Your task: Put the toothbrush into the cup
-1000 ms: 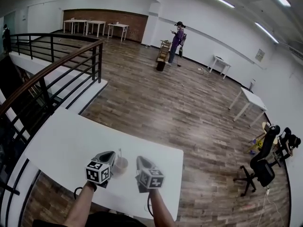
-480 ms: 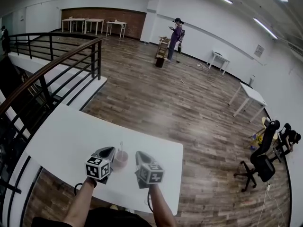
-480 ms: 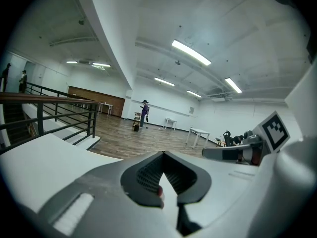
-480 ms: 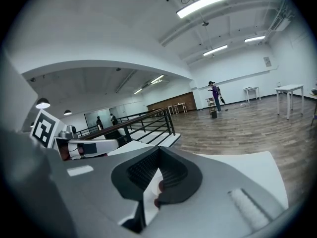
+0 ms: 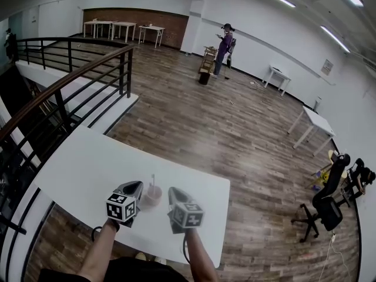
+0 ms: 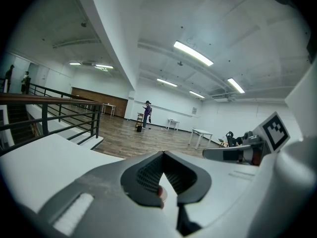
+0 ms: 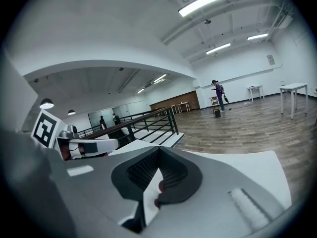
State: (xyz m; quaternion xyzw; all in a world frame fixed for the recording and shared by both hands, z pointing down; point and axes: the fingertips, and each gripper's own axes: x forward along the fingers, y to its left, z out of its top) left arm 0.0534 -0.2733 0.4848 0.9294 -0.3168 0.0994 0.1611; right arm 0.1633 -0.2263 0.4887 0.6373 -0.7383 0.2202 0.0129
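1. Hardly anything moved in the last second: left gripper [image 5: 136, 186] and right gripper [image 5: 175, 192] on the same spots over the near edge of the desk [image 5: 76, 163], cup [image 5: 151, 197] between them as before. Only a slight drift in the head view's framing.
2. Toothbrush [image 5: 153, 180]: already standing in the cup, thin handle poking up above the rim, close to upright. Too small to tell which end is up. By that, task looks done.
3. Cup: upright on the desk, pinkish, between the two gripper tips and just beside both. Touched by neither, as far as can be told.
4. Handling, as a judgement: toothbrush light, stiff, slim and smooth, so likely to pivot or slip in a loose pinch. Best taken mid-handle, across the narrow side, clear of the bristles.
5. Cup probably light too, and easy to tip with a nudge at the rim. Worth steadying low on the wall if touched at all.
6. Left gripper: jaws closed tip to tip, nothing between the pads, only bare desk showing through the gap behind the tips.
7. Right gripper: likewise fully closed and empty, pointing slightly down across the desk.
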